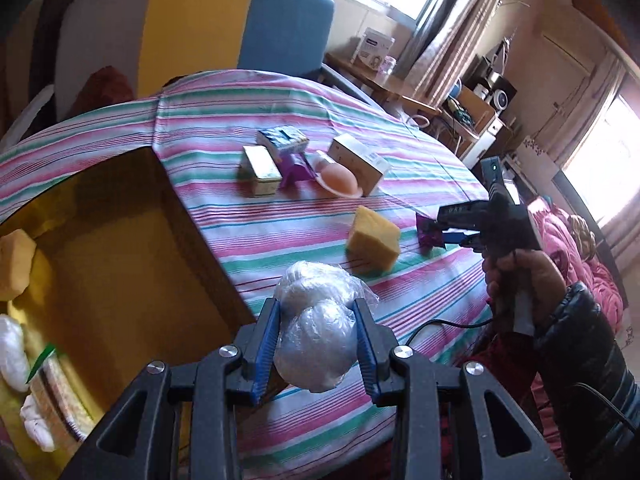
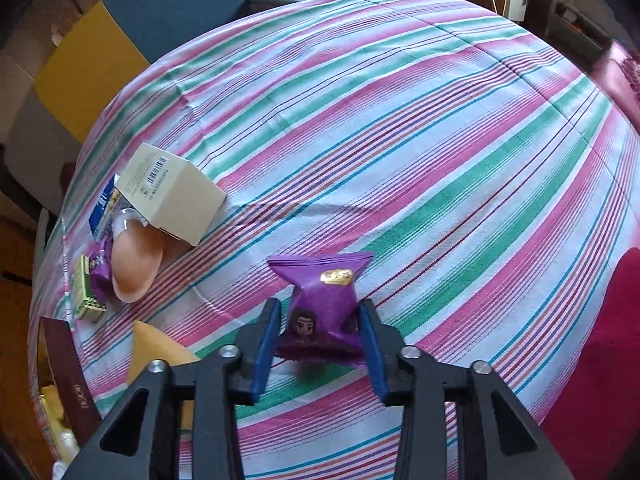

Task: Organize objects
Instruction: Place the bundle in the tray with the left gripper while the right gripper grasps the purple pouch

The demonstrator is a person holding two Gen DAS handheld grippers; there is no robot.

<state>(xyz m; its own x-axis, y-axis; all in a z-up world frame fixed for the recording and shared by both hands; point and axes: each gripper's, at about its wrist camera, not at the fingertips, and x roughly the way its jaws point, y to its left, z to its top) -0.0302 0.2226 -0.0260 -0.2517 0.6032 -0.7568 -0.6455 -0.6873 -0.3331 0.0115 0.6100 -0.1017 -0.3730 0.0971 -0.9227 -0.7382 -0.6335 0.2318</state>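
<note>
the open cardboard box (image 1: 120,248) at 9 o'clock in the left wrist view holds a yellow sponge (image 1: 14,264), white wrapped bundles (image 1: 12,348) and what may be a flat packet, too blurred to tell. the left gripper (image 1: 316,344) is clamped on a clear-wrapped white bundle (image 1: 316,348) just beside the box's near edge. the right gripper (image 2: 320,344) is closed on a purple snack packet (image 2: 324,300). at 12 o'clock small boxes (image 1: 360,160) and a peach pad (image 1: 340,178) cluster; another yellow sponge (image 1: 372,244) lies between. the striped cloth (image 2: 440,140) at 1 o'clock is bare.
</note>
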